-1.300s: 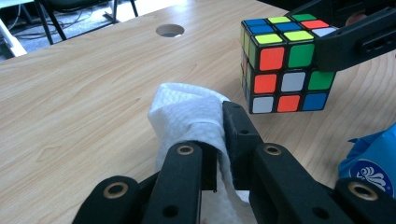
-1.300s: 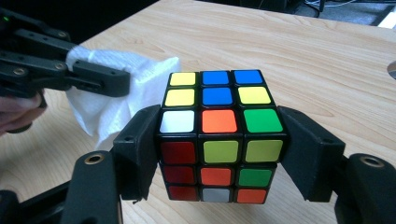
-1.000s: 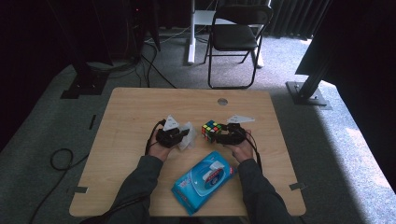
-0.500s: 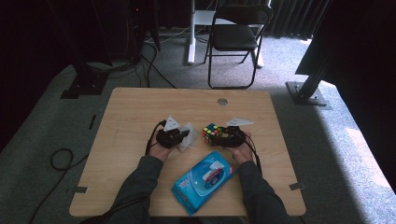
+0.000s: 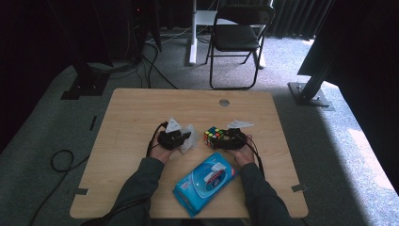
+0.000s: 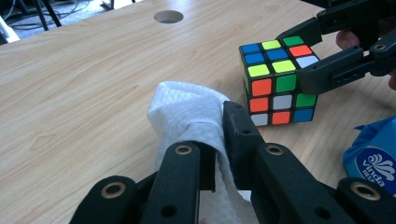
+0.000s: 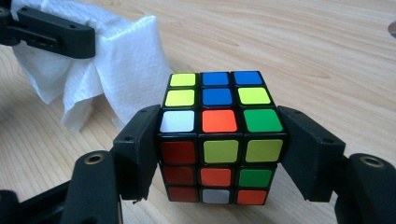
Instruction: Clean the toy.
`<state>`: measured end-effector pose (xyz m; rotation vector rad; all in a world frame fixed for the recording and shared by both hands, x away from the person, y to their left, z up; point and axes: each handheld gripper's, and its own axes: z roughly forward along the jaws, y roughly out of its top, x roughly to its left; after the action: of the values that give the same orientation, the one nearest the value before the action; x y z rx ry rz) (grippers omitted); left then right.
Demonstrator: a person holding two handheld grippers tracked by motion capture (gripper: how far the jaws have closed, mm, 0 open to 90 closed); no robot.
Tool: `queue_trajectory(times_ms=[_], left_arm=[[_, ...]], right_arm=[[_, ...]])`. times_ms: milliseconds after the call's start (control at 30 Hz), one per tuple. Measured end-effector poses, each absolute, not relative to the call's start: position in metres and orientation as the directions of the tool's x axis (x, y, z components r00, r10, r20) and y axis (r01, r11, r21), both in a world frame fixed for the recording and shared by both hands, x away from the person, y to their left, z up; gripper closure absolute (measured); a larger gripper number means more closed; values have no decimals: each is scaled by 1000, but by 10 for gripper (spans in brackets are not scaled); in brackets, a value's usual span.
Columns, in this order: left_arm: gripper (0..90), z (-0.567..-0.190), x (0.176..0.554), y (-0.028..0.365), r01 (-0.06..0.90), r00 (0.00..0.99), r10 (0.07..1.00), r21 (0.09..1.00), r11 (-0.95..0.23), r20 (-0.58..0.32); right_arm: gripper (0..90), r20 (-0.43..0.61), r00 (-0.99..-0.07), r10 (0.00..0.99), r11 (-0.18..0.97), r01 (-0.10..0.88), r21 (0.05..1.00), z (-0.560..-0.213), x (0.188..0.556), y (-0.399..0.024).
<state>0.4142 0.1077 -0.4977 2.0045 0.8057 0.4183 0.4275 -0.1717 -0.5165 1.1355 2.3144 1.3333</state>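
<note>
My right gripper (image 7: 218, 144) is clamping the cube (image 7: 218, 135), one jaw pressing each side face, closed to the cube's width. The cube is sitting on the table (image 5: 141, 108), a little right of centre and toward the near edge; in the high view it's at (image 5: 214, 137), just left of the right gripper (image 5: 229, 139). Top face is showing yellow, blue, white, orange and green stickers.

My left gripper (image 6: 219, 154) is pinching a white tissue (image 6: 187, 112), jaws nearly closed with the tissue bunching up between and above them. In the high view the left gripper (image 5: 181, 139) is sitting just left of centre, with the tissue (image 5: 189, 136) sticking out toward the cube. Tissue and cube are near each other but not touching; in the right gripper view the tissue (image 7: 112, 65) is hanging just behind and left of the cube.

The blue wipes pack (image 5: 207, 181) is lying flat by the near edge, between my forearms, angled. A corner of it is showing in the left gripper view (image 6: 373, 158).

A round hole (image 5: 224, 102) is sitting near the table's far edge, right of centre. A black folding chair (image 5: 237, 37) is standing on the carpet beyond the table.
</note>
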Motion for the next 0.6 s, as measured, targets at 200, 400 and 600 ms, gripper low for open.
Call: queue_trajectory(times_ms=[200,400,600], left_arm=[[825,-499,414,107,382,729,684,844,-376,-25],[817,-500,414,107,390,729,684,840,-377,-31],[817,-503,414,106,395,729,683,837,-379,-35]], right_arm=[[339,166,-665,728,278,507,816,-519,425,-174],[339,158,-659,736,280,508,815,-522,423,-176],[338,133,-657,742,303,506,808,-524,421,-176]])
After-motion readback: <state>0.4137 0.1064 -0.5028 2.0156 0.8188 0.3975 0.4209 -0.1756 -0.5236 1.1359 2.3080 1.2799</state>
